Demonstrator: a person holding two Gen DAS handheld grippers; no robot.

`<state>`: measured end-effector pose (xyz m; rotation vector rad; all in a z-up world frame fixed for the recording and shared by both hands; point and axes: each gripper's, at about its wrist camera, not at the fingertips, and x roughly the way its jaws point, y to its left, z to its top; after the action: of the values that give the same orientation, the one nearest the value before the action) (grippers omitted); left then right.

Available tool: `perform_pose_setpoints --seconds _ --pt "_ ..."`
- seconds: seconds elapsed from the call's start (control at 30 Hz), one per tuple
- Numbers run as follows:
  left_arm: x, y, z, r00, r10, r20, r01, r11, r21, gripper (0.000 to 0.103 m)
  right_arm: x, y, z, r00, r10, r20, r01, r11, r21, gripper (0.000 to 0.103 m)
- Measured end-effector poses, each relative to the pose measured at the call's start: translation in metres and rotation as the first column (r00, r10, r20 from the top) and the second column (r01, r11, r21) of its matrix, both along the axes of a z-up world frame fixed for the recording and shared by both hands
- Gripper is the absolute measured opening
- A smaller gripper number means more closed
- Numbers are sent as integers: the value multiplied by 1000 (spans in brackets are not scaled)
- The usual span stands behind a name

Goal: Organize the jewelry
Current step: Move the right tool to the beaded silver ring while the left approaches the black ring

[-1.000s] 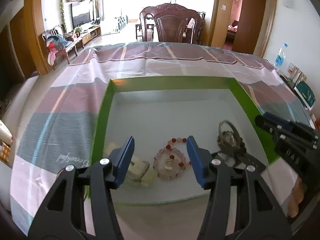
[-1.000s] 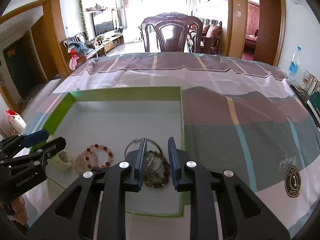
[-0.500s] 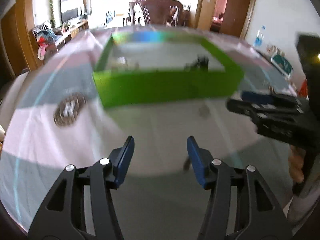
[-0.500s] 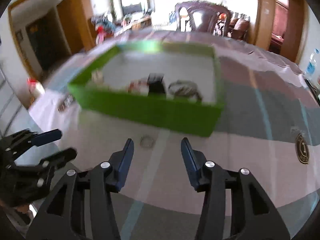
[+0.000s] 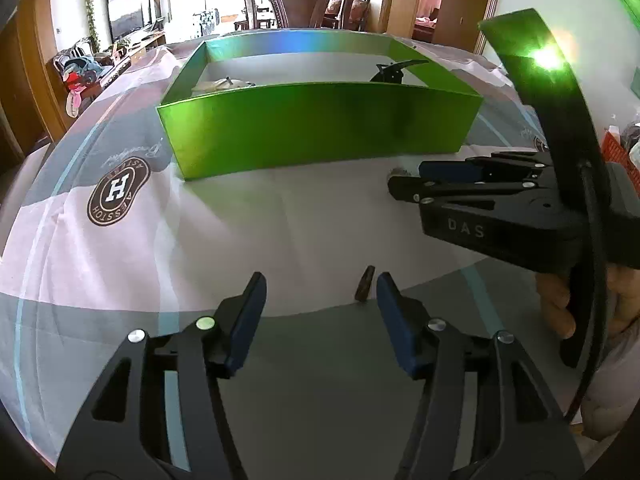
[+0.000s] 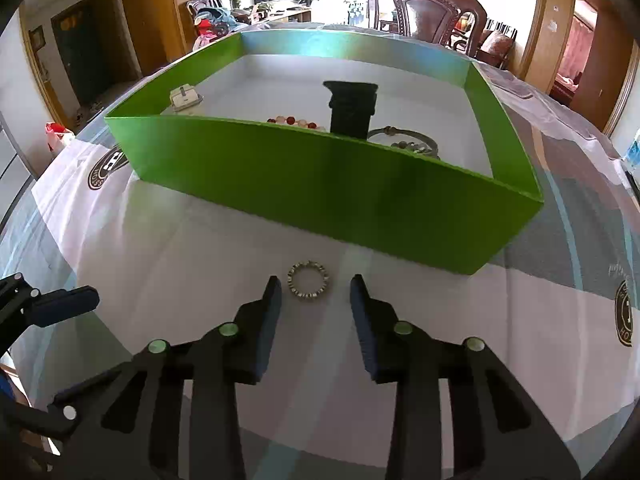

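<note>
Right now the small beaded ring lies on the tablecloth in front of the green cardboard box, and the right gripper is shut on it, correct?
Not quite. The right gripper is open, not shut on anything: the small beaded ring lies on the tablecloth just ahead of its spread fingers, untouched. It does lie in front of the green cardboard box. The right wrist view shows this.

A cloth [image 6: 560,320] with pink, white and grey bands covers the desk and carries round brown logos [image 5: 118,191]. Past the desk's far edge stands a carved dark wooden chair [image 6: 428,4]. Left of the chair, deeper in the room, a TV [image 5: 127,16] sits on a low cabinet, with a heap of clothes [image 5: 80,74] nearer the desk. Right of the chair is a wooden door frame [image 6: 540,20].
</note>
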<state>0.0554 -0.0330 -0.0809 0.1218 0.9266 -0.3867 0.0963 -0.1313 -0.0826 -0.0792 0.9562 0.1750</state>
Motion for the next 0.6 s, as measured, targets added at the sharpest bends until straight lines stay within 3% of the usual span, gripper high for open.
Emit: perform_pose_setpoints --seconds 0.2,0.37,0.6 --pt "0 -3 -2 1000 14 9 -14 999 34 59 -2 1 -1 1000 9 3 -9 1000 -1 26" --pt "8 6 -3 997 74 29 -76 994 84 59 -6 -2 0 1000 14 -1 -14 1000 -1 26" --pt "14 21 -3 992 126 23 -127 988 89 59 -13 0 1 999 36 -6 -36 999 -1 26"
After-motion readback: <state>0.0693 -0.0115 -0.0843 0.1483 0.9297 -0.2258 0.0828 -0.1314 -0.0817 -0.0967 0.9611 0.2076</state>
